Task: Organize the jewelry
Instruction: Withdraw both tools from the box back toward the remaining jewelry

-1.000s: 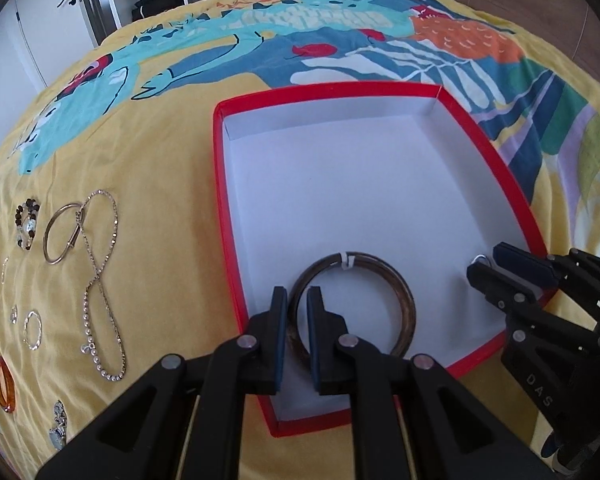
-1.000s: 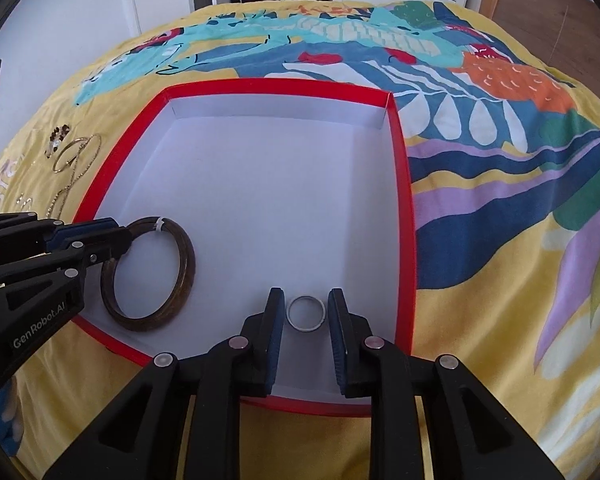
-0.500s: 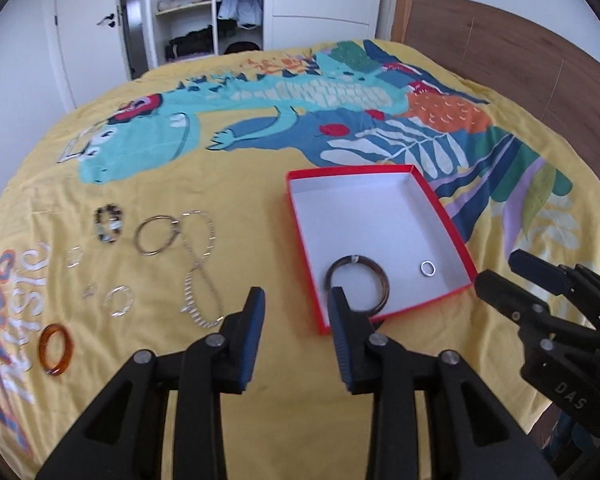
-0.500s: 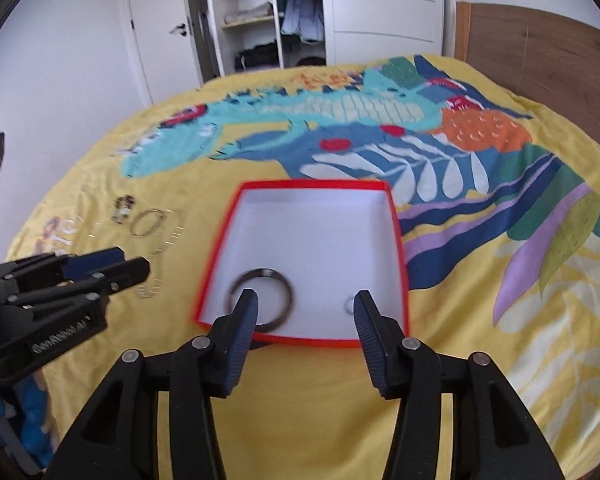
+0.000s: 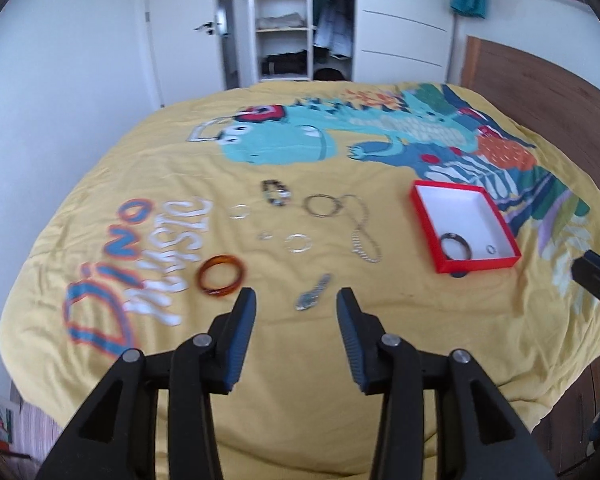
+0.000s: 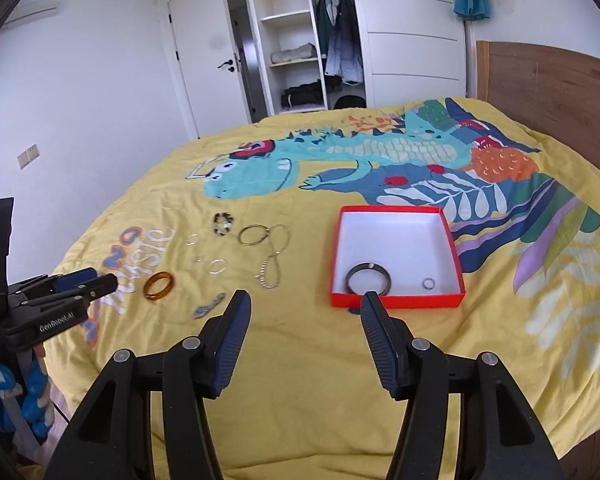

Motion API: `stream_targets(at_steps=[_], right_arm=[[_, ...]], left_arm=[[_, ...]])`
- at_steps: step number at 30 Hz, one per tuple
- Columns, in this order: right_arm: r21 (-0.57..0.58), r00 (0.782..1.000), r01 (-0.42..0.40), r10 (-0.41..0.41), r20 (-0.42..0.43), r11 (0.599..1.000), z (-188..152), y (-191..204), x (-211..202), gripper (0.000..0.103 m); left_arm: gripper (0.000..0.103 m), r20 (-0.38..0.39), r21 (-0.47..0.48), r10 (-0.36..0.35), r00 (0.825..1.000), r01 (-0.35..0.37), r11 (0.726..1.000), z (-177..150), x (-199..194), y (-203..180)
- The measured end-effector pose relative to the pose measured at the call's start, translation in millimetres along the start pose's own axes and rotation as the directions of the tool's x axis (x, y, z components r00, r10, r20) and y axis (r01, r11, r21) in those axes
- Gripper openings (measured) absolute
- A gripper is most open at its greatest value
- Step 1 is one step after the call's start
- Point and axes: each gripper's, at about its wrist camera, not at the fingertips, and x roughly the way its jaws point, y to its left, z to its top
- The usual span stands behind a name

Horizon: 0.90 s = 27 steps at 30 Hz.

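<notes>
Left wrist view: left claw (image 5: 296, 304) spread wide and grasping nothing above a yellow dinosaur-print bedspread (image 5: 380, 340). Just ahead, a small silvery watch (image 5: 314, 297); left of it, a glossy amber bangle (image 5: 221, 277); beyond, thin silver hoops (image 5: 298, 243) and a beaded chain (image 5: 362, 236). At right, a shallow red-walled cardboard box (image 5: 476, 264) holding a dark wooden bangle (image 5: 456, 245) and small silver ring (image 5: 491, 249).

Right wrist view: right claw (image 6: 305, 307) likewise released, empty, short of the box (image 6: 396, 302); bangle (image 6: 368, 278) and ring (image 6: 429, 283) lying apart inside.
</notes>
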Motion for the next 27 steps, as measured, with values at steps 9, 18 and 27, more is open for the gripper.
stream_targets(at_steps=[9,18,27], right_arm=[[-0.032,0.997,-0.060,0.062,0.048,0.998,-10.1,51.6,-42.3,0.057],[-0.044,0.995,-0.089,0.091,0.051,0.995,-10.9,79.4,-46.7,0.057],[-0.031,0.993,-0.119,0.119,-0.003,0.992,-8.9,89.3,17.0,0.057]], left_arm=[[0.043,0.043,-0.121,0.044,0.998,-0.039,0.992,-29.7,-51.2,80.7],[0.043,0.040,-0.178,0.074,0.996,-0.066,0.982,-39.0,-46.2,114.5],[0.043,-0.049,-0.224,0.080,0.996,-0.089,0.971,-38.4,21.8,137.7]])
